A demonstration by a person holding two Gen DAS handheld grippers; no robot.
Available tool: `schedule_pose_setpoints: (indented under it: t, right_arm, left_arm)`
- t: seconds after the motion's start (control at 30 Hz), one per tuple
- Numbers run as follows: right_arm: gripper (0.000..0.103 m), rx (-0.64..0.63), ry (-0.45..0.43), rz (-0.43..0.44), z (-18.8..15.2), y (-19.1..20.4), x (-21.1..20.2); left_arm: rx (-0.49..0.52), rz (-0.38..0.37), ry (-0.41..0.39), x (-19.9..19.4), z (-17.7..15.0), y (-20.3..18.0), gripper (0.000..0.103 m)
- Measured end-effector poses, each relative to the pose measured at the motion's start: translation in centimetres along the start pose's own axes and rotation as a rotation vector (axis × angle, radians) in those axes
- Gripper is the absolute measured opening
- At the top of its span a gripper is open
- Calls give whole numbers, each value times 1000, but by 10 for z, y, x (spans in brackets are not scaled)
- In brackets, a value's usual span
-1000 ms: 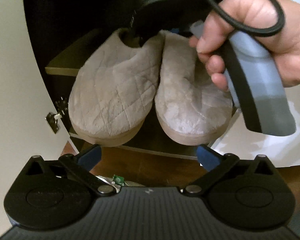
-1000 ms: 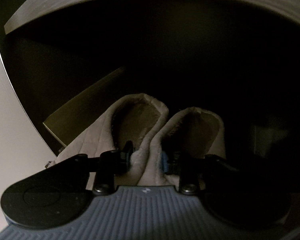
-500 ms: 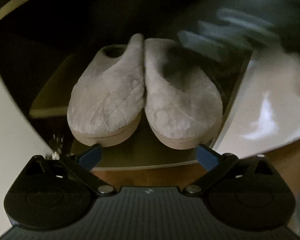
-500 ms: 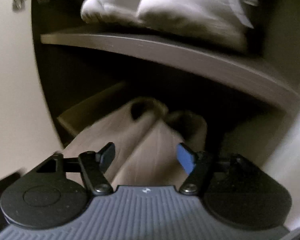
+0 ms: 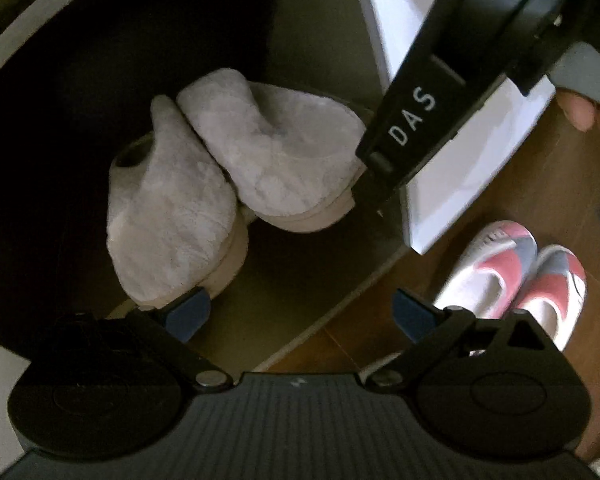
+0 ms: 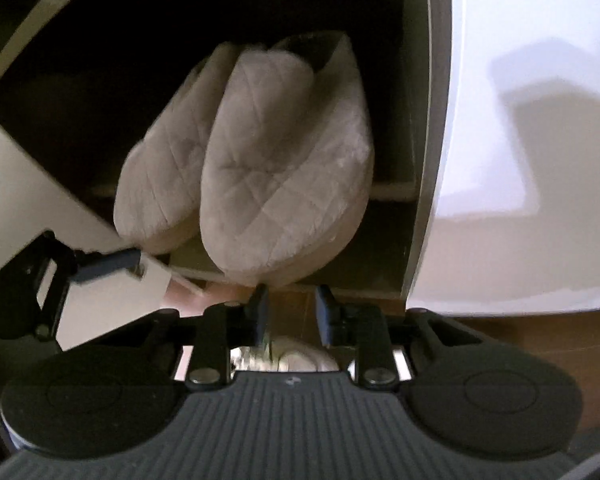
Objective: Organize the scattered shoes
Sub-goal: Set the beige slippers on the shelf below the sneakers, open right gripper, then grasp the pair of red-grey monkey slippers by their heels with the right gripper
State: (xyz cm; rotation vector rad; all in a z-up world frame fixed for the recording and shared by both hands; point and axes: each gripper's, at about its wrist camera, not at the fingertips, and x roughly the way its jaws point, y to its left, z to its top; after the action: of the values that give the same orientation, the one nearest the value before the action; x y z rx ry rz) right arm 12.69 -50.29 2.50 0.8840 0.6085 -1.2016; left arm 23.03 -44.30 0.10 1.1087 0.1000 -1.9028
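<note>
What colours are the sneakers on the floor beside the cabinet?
The sneakers are white with red-pink and grey panels, seen only in the left wrist view.

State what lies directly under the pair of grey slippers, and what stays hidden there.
The grey slippers rest side by side on a dark cabinet shelf, toes toward the front edge. The shelf beneath their soles is covered, and the space behind them is too dark to read.

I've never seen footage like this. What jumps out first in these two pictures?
A pair of fluffy beige slippers sits side by side on a shelf inside a dark cabinet, filling the middle of both views. To the right, on the wooden floor, a pair of white, pink and grey sneakers waits. Both grippers hold nothing: the left gripper gapes wide, the right gripper has a narrow gap.
</note>
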Motion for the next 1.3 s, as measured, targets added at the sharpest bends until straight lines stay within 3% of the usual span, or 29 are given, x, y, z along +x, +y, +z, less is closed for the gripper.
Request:
schedule_pose_setpoints:
  t: [0.27,0.5,0.63,0.7,0.77,0.83,0.9,0.97,1.17,1.3]
  right_arm:
    - [22,-43,-64,-11,23,11,28]
    - [22,-111,-93,45,27,8,37]
    - [24,-334,-25,142,-18,-21,7]
    - [31,-511,95,147,-65,-42,2]
    - [32,-612,181,139,-92,-56,11]
    - [34,-811,336,115,-143,-85,29]
    - [35,-977,419,91,-175,-100,46]
    - [36,-1069,445,88,-188,-99,66]
    - [60,-1325,505,87,-222,-90,128]
    - [59,-1497,544,85,-244,-84,170]
  left_arm:
    - [-3,52,-45,20,20,18,99]
    - [-56,91,-50,29,9,27,99]
    - [-180,46,4,-5,-30,-3,99]
    - [-262,8,75,-21,-53,-37,99]
    - [-342,-27,139,-34,-70,-68,99]
    - [-423,-64,193,-44,-81,-103,99]
    - [-504,-91,249,-50,-89,-139,99]
    - [-577,-106,292,-51,-93,-168,99]
    - [-763,-86,328,-51,-93,-208,99]
    - [-824,-62,345,-48,-93,-218,99]
